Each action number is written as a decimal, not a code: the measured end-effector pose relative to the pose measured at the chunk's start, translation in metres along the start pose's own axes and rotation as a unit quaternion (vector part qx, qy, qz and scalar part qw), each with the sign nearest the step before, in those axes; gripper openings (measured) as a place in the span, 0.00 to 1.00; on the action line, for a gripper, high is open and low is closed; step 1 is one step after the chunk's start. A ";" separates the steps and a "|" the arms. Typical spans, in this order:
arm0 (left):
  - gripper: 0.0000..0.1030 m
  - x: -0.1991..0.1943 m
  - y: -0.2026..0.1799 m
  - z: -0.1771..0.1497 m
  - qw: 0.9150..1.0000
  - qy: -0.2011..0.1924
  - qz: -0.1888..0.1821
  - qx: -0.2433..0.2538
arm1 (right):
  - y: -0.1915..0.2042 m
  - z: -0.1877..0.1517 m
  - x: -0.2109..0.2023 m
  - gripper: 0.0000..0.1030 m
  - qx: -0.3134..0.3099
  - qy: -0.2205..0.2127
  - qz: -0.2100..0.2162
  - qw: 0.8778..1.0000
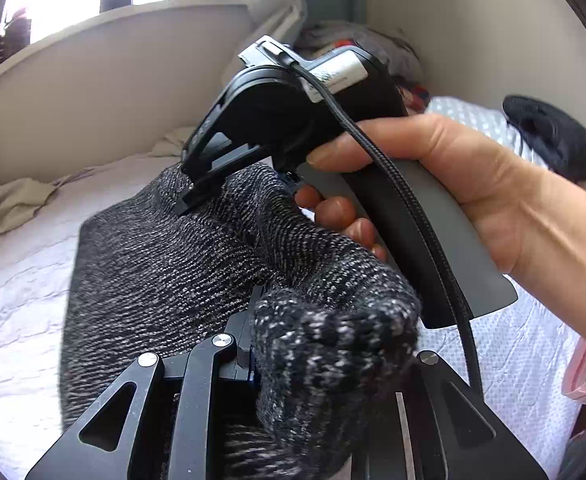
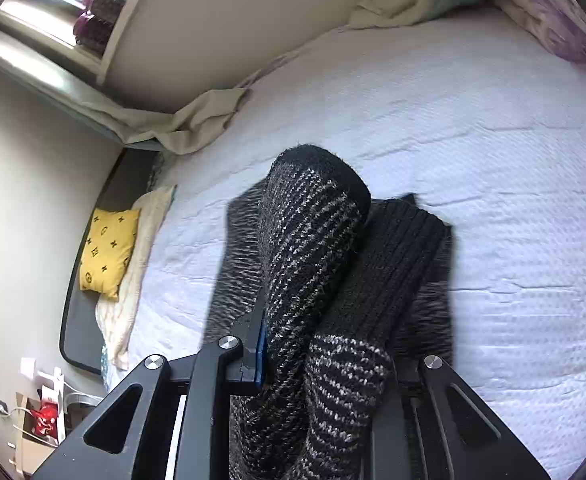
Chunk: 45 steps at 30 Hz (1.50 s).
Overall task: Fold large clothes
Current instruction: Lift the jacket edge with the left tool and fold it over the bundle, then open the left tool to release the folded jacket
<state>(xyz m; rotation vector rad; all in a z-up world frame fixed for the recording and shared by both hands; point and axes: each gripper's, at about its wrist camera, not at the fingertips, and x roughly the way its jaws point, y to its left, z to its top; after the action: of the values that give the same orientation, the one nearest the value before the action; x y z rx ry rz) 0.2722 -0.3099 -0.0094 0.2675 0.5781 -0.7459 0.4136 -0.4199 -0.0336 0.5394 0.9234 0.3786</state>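
From where I sit, the white bedspread (image 2: 473,120) is my landmark. On its left edge lies a yellow cushion (image 2: 109,252). The dark knitted sweater (image 1: 165,264) is partly spread on the bedspread, its near part lifted off it. My left gripper (image 1: 325,344) pinches a bunched fold of it; my right gripper (image 2: 333,340), held in a hand (image 1: 433,184), clamps the ribbed edge above the bedspread.

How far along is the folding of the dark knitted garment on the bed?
Early. Done: the black-and-grey marled knitted sweater is spread on the white quilted bedspread. In hand: the left gripper and right gripper are each shut on a bunched piece of it. Left: no finished fold shows yet.
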 end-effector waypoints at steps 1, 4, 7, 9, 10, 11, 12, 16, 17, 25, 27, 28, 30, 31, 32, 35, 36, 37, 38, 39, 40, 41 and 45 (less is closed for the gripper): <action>0.25 0.007 -0.003 -0.001 1.000 0.005 -0.001 0.002 | -0.007 0.000 0.002 0.16 0.002 0.000 -0.003 1.000; 0.25 0.022 -0.007 -0.002 1.000 0.015 -0.001 0.009 | -0.025 0.000 0.007 0.12 0.007 0.000 -0.010 1.000; 0.26 0.033 -0.009 -0.008 1.000 0.020 -0.002 0.014 | -0.037 -0.002 0.013 0.12 0.003 0.001 -0.007 1.000; 0.27 0.044 -0.009 -0.012 0.999 0.029 -0.001 0.015 | -0.043 -0.004 0.016 0.12 -0.009 0.005 -0.014 1.000; 0.27 0.051 -0.011 -0.014 0.999 0.034 0.000 0.015 | -0.044 -0.004 0.019 0.12 -0.012 0.007 -0.018 1.000; 0.28 0.056 -0.013 -0.014 0.999 0.036 0.000 0.015 | -0.045 -0.004 0.023 0.12 -0.015 0.009 -0.024 1.000; 0.29 0.059 -0.016 -0.015 0.999 0.037 0.002 0.017 | -0.046 -0.004 0.029 0.12 -0.023 0.012 -0.032 0.999; 0.36 0.055 -0.025 -0.013 0.999 0.042 0.011 0.030 | -0.050 -0.005 0.040 0.12 -0.038 0.006 -0.037 0.999; 0.42 0.052 -0.026 -0.012 0.998 0.046 0.006 0.032 | -0.052 -0.006 0.040 0.12 -0.039 0.003 -0.034 0.999; 0.53 -0.011 0.019 -0.023 0.992 0.072 -0.073 -0.071 | -0.067 -0.014 0.033 0.13 -0.043 -0.018 -0.033 0.998; 0.53 -0.032 0.033 -0.026 0.992 0.062 -0.065 -0.084 | -0.070 -0.015 0.031 0.16 -0.036 -0.021 -0.038 0.998; 0.54 -0.044 0.041 -0.026 0.993 0.054 -0.053 -0.088 | -0.070 -0.015 0.030 0.17 -0.033 -0.022 -0.042 0.998; 0.58 -0.063 0.057 -0.027 0.993 0.047 -0.042 -0.098 | -0.067 -0.016 0.028 0.23 -0.022 -0.026 -0.053 0.998; 0.62 -0.073 0.067 -0.029 0.993 0.044 -0.037 -0.103 | -0.067 -0.016 0.026 0.25 -0.016 -0.026 -0.057 0.998; 0.64 -0.081 0.077 -0.031 0.993 0.043 -0.027 -0.105 | -0.067 -0.016 0.022 0.28 -0.012 -0.026 -0.065 0.997; 0.64 -0.106 0.110 -0.046 0.993 0.044 0.015 -0.109 | -0.061 -0.016 0.007 0.49 -0.018 -0.031 -0.122 0.992; 0.64 -0.111 0.120 -0.050 0.992 0.046 0.026 -0.115 | -0.059 -0.017 0.001 0.59 -0.019 -0.034 -0.152 0.988; 0.64 -0.118 0.133 -0.054 0.990 0.049 0.034 -0.125 | -0.058 -0.017 -0.008 0.60 -0.024 -0.040 -0.187 0.981; 0.64 -0.123 0.146 -0.057 0.988 0.052 0.038 -0.140 | -0.057 -0.018 -0.017 0.60 -0.028 -0.043 -0.214 0.976; 0.64 -0.126 0.153 -0.059 0.987 0.053 0.044 -0.146 | -0.056 -0.020 -0.025 0.60 -0.030 -0.045 -0.241 0.969; 0.64 -0.131 0.161 -0.061 0.986 0.051 0.054 -0.149 | -0.054 -0.022 -0.034 0.60 -0.034 -0.048 -0.269 0.961; 0.64 -0.137 0.168 -0.064 0.986 0.048 0.063 -0.150 | -0.049 -0.026 -0.044 0.59 -0.041 -0.053 -0.291 0.954; 0.65 -0.147 0.179 -0.062 0.985 0.042 0.071 -0.151 | -0.014 -0.053 -0.083 0.55 -0.064 -0.093 -0.280 0.953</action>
<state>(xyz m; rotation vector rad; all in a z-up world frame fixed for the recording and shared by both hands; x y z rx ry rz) 0.2873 -0.0738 0.0302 0.0585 0.7353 -0.5014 0.3248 -0.4610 -0.0139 0.1731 0.8205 -0.1256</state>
